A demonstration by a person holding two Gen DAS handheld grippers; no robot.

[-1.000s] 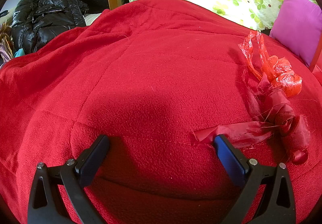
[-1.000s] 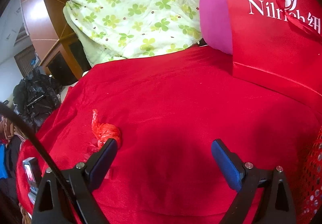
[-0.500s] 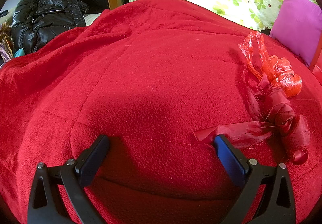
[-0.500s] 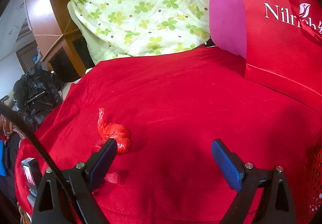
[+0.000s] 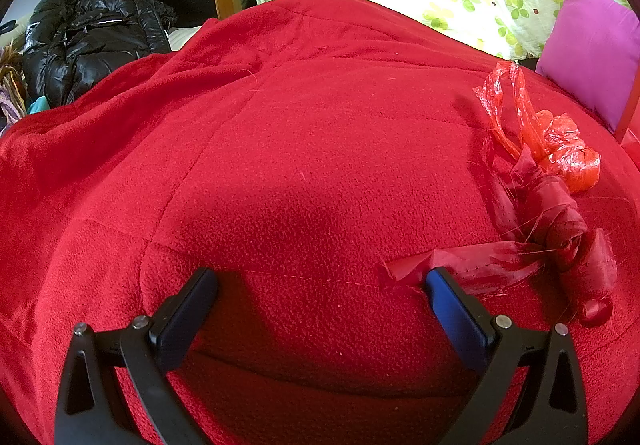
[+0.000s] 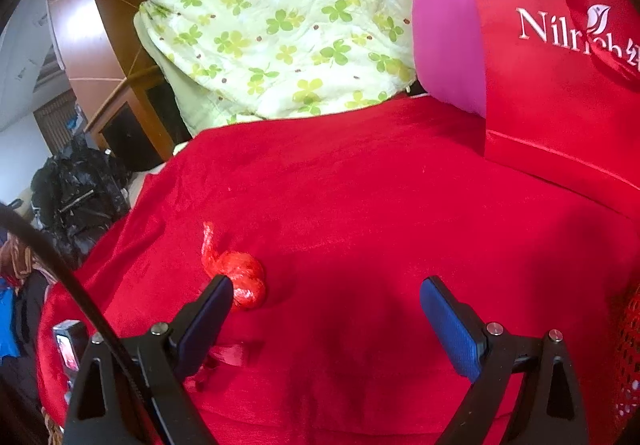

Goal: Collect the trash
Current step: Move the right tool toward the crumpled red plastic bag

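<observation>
The trash is seen on the red blanket (image 5: 304, 149) of a bed: a crumpled red plastic wrapper (image 5: 560, 149) and, joined below it, a twist of darker red ribbon scraps (image 5: 560, 229). In the left wrist view this cluster is found to the right of the left hand-held gripper (image 5: 320, 293), whose jaws are spread wide and hold nothing. One flat strip of the ribbon is laid leftward, its end just beside, perhaps touching, the blue pad of the right-side finger (image 5: 456, 309). The cluster's long axis is run from upper right, near the purple pillow (image 5: 592, 57), down toward that finger.

In the right wrist view the same wrapper (image 6: 240, 277) is shown as a tight ball with a tail pointing away, just off the left-side finger of the right hand-held gripper (image 6: 326, 297), which is likewise held wide and empty. A red bag (image 6: 560, 105) is stood well to the right.

The right hand-held gripper is judged better placed for the ball: a small shift leftward would be needed to bring it between the jaws.
</observation>
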